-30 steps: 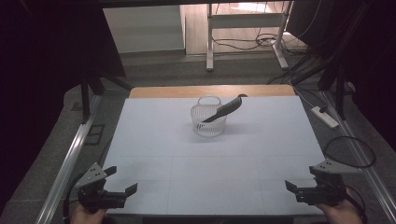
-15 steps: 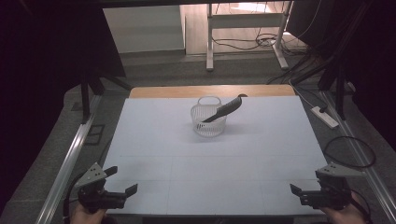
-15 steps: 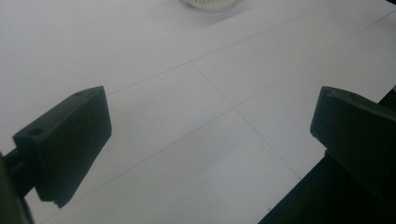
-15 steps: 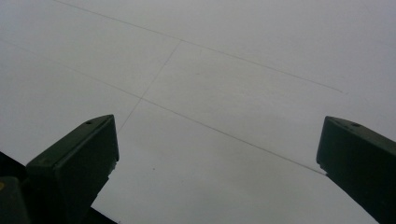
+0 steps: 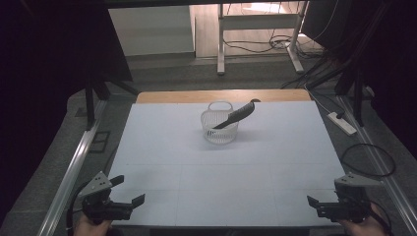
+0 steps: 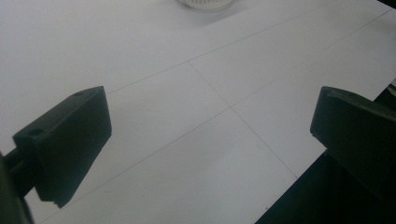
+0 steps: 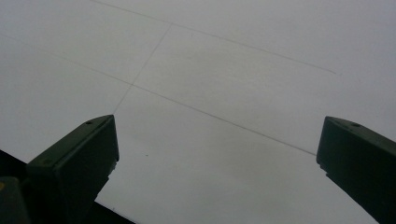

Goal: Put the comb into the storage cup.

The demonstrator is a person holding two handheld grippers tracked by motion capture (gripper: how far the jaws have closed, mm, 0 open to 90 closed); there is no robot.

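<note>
While both hands wait at the bottom edge of the high view, a small white basket [image 5: 220, 129] stands just above the centre of the frame on the white table [image 5: 162, 147]. A dark brush [image 5: 236, 115] lies slanted across the basket's rim, one end pointing to the upper right; its lower end is lost inside the mesh. The left gripper [image 5: 127, 191] sits at the lower left, jaws spread wide and empty, well apart from the basket. The right gripper [image 5: 314, 206] sits at the lower right; its second jaw is hard to make out there.

From the left gripper view, its jaws gape over bare table, and the basket [image 6: 204, 4] is cut off at the top edge.

From the right gripper view, its jaws stand wide over seamed white surface.
</note>
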